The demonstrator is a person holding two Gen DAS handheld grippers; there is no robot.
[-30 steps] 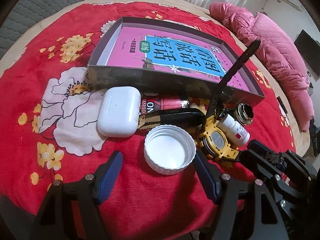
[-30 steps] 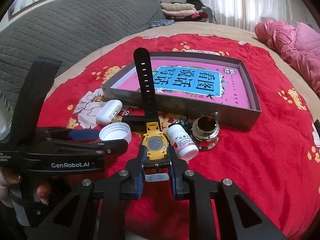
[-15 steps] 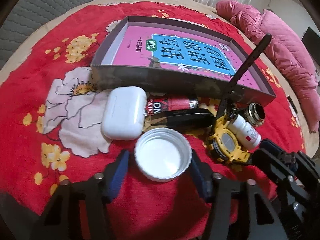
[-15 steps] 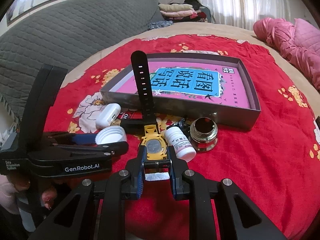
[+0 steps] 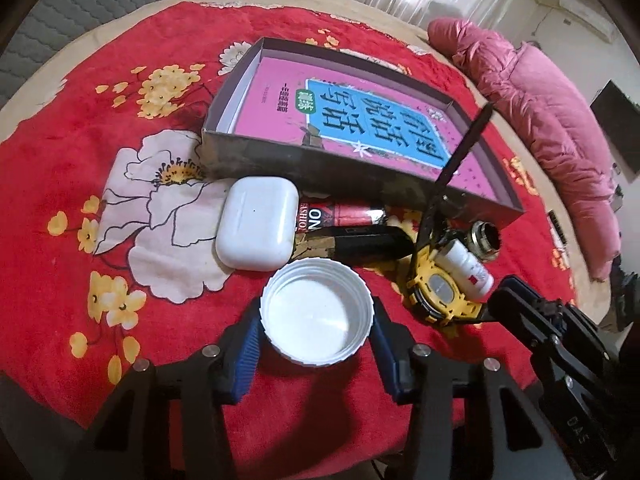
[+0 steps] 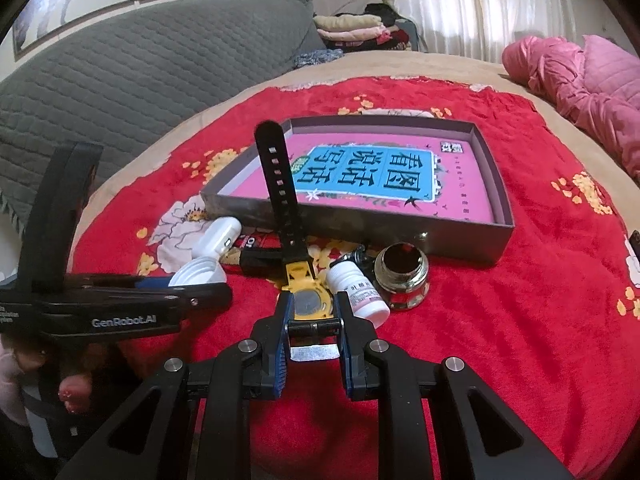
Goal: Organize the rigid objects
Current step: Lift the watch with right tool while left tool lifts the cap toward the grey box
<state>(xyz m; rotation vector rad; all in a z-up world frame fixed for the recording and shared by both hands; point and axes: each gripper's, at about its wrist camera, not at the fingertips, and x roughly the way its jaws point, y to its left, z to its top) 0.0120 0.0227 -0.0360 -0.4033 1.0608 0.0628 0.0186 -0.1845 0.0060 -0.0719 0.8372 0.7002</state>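
Observation:
My left gripper [image 5: 316,334] is shut on a white plastic lid [image 5: 317,317], open side up, on the red cloth. My right gripper [image 6: 313,310] is shut on a yellow watch [image 6: 310,300], whose black strap [image 6: 278,184] stands up; the watch also shows in the left wrist view [image 5: 438,292]. Both lie just in front of a shallow grey box [image 5: 320,170] with a pink and blue book inside [image 6: 372,172]. A white earbud case [image 5: 258,226], a small white pill bottle [image 6: 358,294] and a small glass jar [image 6: 402,276] lie near the box.
A red tube [image 5: 340,214] and a black oblong item [image 5: 368,244] lie between the earbud case and the watch. Pink bedding [image 6: 580,80] lies at the far right. A grey quilted headboard [image 6: 140,80] stands at the left.
My left gripper has moved forward and closed its fingers around the white lid. My right gripper has stayed shut on the watch.

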